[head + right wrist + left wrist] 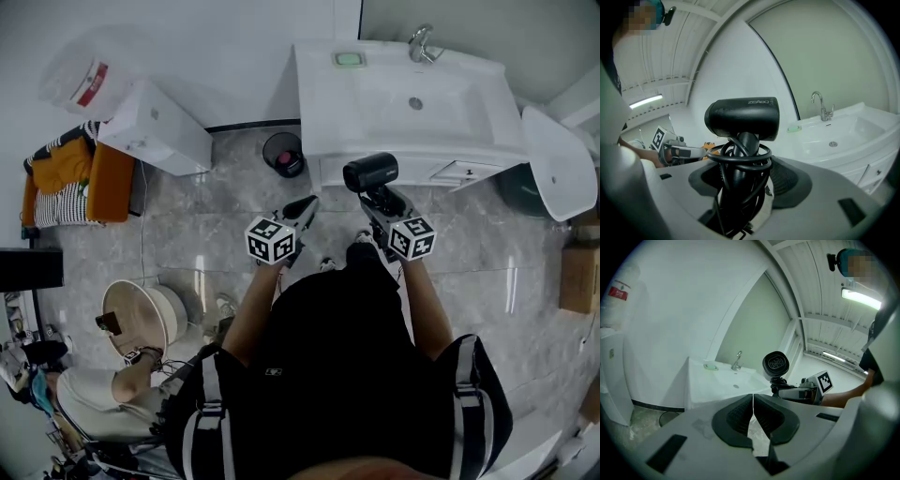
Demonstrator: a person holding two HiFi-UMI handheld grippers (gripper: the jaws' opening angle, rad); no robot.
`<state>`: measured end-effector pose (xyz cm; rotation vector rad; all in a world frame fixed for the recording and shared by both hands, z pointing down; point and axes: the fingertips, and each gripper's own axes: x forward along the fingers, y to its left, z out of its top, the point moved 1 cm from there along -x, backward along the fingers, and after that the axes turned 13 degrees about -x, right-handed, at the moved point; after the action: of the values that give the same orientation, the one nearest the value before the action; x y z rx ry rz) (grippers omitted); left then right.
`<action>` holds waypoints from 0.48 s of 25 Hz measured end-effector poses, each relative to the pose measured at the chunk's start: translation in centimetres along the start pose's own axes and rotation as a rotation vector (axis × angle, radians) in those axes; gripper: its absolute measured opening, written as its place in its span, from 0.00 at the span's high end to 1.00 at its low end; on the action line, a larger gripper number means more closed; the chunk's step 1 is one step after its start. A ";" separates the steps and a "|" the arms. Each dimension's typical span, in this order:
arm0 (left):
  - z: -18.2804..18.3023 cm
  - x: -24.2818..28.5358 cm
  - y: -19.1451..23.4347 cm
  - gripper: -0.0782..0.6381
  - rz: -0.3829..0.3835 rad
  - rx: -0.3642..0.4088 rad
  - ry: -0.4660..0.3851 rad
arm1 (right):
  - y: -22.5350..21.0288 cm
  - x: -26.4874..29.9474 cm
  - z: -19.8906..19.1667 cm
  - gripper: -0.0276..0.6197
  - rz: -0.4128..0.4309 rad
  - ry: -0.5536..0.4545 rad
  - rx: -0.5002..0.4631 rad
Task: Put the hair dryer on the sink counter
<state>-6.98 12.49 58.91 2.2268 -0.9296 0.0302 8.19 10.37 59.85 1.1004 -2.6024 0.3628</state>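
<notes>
A black hair dryer (pixel 370 172) stands upright in my right gripper (pixel 377 199), its cord wound round the handle (pixel 739 159). The jaws are shut on that handle, held wide by it. The dryer's barrel (pixel 742 116) points sideways, just in front of the white sink counter (pixel 328 103). From the left gripper view the dryer (pixel 776 364) shows its grille beside the sink basin (pixel 723 380). My left gripper (pixel 302 212) hangs to the left of the right one, jaws shut with nothing between them (pixel 753 420). A faucet (pixel 421 43) stands at the back of the basin.
A green soap dish (pixel 349 59) lies on the counter's back left. A small black bin (pixel 283 153) stands on the floor left of the cabinet. A white box (pixel 155 127), an orange chair (pixel 84 183) and a round tub (pixel 141 319) are further left. A seated person (pixel 103 398) is at the lower left.
</notes>
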 end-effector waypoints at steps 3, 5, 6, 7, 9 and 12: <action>0.1 0.4 -0.3 0.87 -0.005 0.011 0.006 | -0.4 0.1 0.3 0.45 -0.005 -0.007 0.008; 0.0 0.5 -0.3 0.87 -0.005 0.013 0.008 | -0.6 0.3 0.2 0.45 -0.006 -0.003 0.001; 0.0 0.5 -0.2 0.87 -0.002 0.013 0.009 | -0.7 0.5 0.2 0.45 -0.005 -0.002 0.000; 0.0 0.4 0.0 0.87 0.001 0.011 0.010 | -0.7 0.6 0.3 0.45 -0.004 -0.002 -0.001; 0.2 0.5 0.3 0.87 0.007 0.010 0.012 | -0.9 1.0 0.4 0.45 -0.002 -0.001 -0.001; 0.6 0.7 0.7 0.87 0.017 0.009 0.012 | -1.3 1.3 0.6 0.45 0.003 -0.003 -0.001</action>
<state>-7.02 11.37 59.11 2.2249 -0.9434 0.0555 8.19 8.46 59.85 1.0979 -2.6067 0.3609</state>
